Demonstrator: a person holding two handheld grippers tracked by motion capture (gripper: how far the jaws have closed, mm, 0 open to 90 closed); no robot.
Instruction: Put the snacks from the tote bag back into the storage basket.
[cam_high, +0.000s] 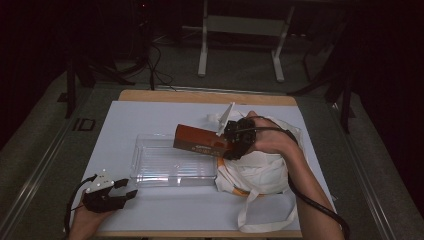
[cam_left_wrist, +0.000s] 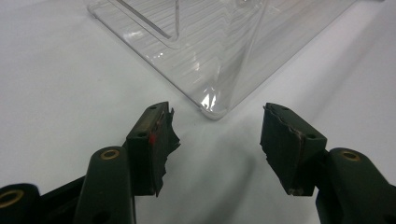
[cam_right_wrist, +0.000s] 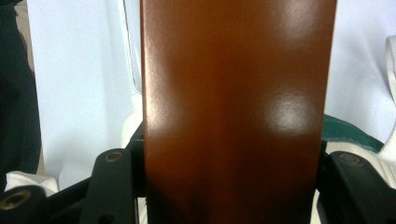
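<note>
White tabletop (cam_high: 165, 210) lying bare toward its near edge, cloth bag (cam_high: 260, 170) sitting at the right, clear tray (cam_high: 165, 165) lying beside it, brown box (cam_high: 200, 141) hanging over the tray's right end, right gripper (cam_high: 231, 142) fingers clamping the box, left gripper (cam_high: 122, 192) fingers resting spread wide and holding nothing near the tray's corner.

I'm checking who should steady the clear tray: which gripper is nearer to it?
Right. The right gripper holds the brown box over the clear tray's far right corner. The left gripper rests open on the table, just off the tray's near left corner, not touching.
</note>
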